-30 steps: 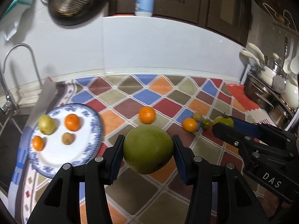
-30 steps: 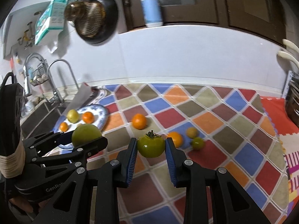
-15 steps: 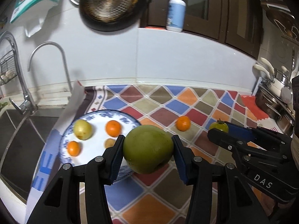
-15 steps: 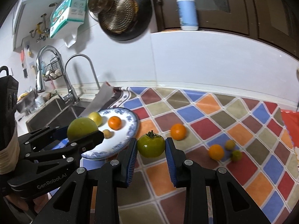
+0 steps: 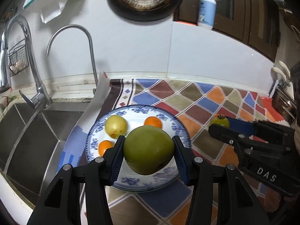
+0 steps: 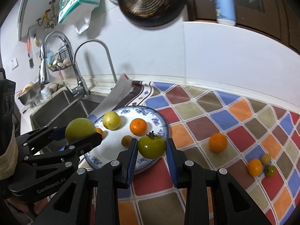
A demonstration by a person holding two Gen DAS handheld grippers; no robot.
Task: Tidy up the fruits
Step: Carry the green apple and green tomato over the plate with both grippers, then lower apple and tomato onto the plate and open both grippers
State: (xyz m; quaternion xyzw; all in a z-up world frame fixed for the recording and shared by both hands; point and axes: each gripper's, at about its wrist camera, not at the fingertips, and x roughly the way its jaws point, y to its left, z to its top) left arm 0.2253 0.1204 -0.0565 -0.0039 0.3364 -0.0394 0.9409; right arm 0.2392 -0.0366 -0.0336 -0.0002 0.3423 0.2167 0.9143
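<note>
Both grippers carry fruit toward the blue-patterned plate (image 5: pixel 180 129), which reads as the collecting spot: it already holds a yellow fruit (image 5: pixel 115 126), two oranges (image 5: pixel 153 122) and, in the right wrist view, a small brown fruit (image 6: pixel 127 140); the rest of the fruit is scattered on the checkered mat (image 6: pixel 243 116) covering the counter, which suggests the sorting is partly done.

The left gripper (image 5: pixel 148 154) has its jaws clenched on a large green fruit (image 5: pixel 148 150), the blue pads pressing it on both sides; it hangs in the lower centre of the left wrist view, over the near half of the plate and apparently clear of it, so a release there would land it among the others; being big and round, it may roll and nudge its neighbours.

The right gripper (image 6: pixel 151 153) grasps a green tomato (image 6: pixel 151 146), stalk upward, at the plate's right rim in the centre of its own view; in the left wrist view it sits at middle right, beside the left gripper and level with it; both point forward and down toward the plate.

Still loose at the right of the right wrist view: an orange (image 6: pixel 217 142), and near the edge a second orange (image 6: pixel 255 166) with two small greenish fruits (image 6: pixel 266 159) just beside it; the sink (image 5: pixel 33 131) lies left of the plate.
</note>
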